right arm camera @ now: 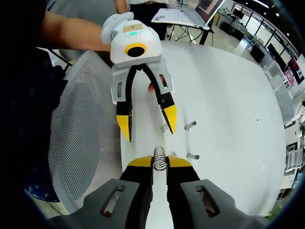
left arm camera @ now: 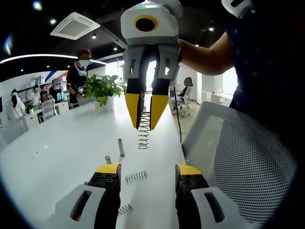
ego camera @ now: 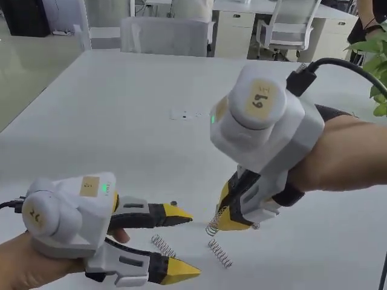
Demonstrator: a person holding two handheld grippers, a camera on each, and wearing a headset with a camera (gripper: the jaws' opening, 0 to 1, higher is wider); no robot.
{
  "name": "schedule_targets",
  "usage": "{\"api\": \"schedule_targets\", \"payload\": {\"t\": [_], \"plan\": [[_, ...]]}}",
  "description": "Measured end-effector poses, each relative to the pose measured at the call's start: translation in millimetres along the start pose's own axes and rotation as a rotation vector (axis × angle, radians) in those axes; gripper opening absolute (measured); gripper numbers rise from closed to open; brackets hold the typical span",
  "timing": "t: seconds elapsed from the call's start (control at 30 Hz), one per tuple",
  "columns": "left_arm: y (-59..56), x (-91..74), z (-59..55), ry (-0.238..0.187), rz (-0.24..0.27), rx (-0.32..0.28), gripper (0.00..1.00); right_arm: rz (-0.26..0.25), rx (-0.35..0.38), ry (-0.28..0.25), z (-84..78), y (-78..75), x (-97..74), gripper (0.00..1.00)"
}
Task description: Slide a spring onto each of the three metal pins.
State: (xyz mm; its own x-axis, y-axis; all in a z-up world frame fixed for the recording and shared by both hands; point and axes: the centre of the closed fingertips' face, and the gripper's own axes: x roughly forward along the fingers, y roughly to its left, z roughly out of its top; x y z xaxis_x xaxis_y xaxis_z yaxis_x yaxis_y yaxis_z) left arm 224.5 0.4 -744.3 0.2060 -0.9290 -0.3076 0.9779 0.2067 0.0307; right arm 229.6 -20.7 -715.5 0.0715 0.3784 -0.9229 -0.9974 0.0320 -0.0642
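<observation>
Your right gripper point(right arm camera: 159, 165) pinches one spring point(right arm camera: 159, 155), your left gripper point(left arm camera: 148, 169) gapes wide over two loose springs point(left arm camera: 137, 176) on the table point(ego camera: 121, 121), and the pins point(left arm camera: 121, 147) in sight are bare, so none looks fitted yet

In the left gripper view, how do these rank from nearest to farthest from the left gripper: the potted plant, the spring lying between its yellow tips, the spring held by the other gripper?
1. Lying spring, between the tips of the left gripper.
2. Held spring, ahead, pinched by the right gripper.
3. Potted plant, far back on the left.
</observation>
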Motion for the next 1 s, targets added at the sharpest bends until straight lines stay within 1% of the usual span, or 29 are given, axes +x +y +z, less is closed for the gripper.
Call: {"api": "schedule_targets", "payload": {"t": [0.3, 0.63, 0.8, 1.0], "plan": [[9.3, -15.0, -8.0, -0.006, 0.052, -0.024, 0.44, -0.016, 0.023, 0.006, -8.0, -6.8, -3.7, 0.07], [17.8, -29.2, -17.9, -0.01, 0.12, -0.055, 0.49, -0.04, 0.06, 0.018, -22.4, -18.4, -9.8, 0.07], [23.5, -34.3, -21.2, -0.013, 0.154, -0.066, 0.52, -0.055, 0.078, 0.017, -27.6, -23.3, -13.9, 0.07], [29.7, -39.7, -28.2, -0.006, 0.187, -0.071, 0.55, -0.072, 0.106, 0.027, -38.8, -31.4, -18.5, 0.07]]}}
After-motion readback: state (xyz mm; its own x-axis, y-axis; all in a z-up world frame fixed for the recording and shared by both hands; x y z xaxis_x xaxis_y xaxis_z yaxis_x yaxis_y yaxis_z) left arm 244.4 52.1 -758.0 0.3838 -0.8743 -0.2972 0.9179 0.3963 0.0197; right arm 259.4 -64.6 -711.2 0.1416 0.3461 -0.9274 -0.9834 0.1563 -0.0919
